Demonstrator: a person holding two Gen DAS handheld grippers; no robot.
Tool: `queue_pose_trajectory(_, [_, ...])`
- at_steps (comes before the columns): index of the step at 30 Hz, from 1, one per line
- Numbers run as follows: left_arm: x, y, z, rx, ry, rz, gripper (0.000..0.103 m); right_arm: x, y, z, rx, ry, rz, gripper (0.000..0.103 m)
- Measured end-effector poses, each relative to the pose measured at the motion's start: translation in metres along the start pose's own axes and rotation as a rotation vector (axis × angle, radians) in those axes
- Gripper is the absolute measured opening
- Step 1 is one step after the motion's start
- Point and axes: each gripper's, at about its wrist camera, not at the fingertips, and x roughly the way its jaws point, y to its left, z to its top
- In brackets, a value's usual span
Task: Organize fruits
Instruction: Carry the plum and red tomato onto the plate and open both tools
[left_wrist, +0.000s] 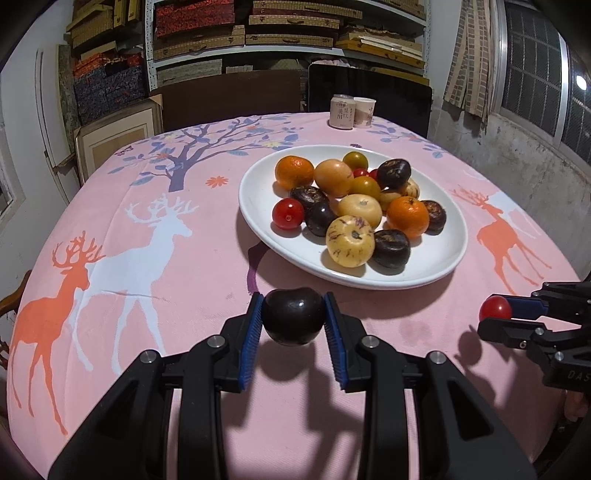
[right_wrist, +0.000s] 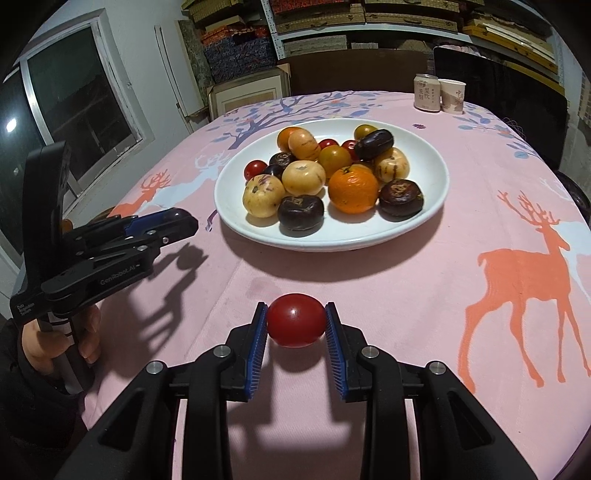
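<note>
My left gripper is shut on a dark purple round fruit, held just above the pink tablecloth in front of the white plate. The plate carries several fruits: oranges, yellow speckled melons, dark purple fruits, red and greenish tomatoes. My right gripper is shut on a red tomato, also above the cloth short of the plate. In the left wrist view the right gripper shows at the right edge with the tomato. In the right wrist view the left gripper enters from the left, its fruit hidden.
A can and a paper cup stand at the far edge of the table. Shelves of boxes and a dark chair back lie behind. A hand grips the left tool's handle. Pink deer-print cloth covers the table around the plate.
</note>
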Motion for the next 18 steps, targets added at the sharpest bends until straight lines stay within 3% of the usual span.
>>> queue_pose_trajectory(10, [-0.022,-0.025,0.035,0.035,-0.047,-0.035,0.032,-0.031,-0.024,0.032,0.013,-0.081,0.019,0.031])
queue_pose_trajectory(18, [0.026,-0.040,0.083,0.078,-0.016,-0.021,0.033,-0.011,-0.030,0.106,-0.012,-0.103,0.027,0.031])
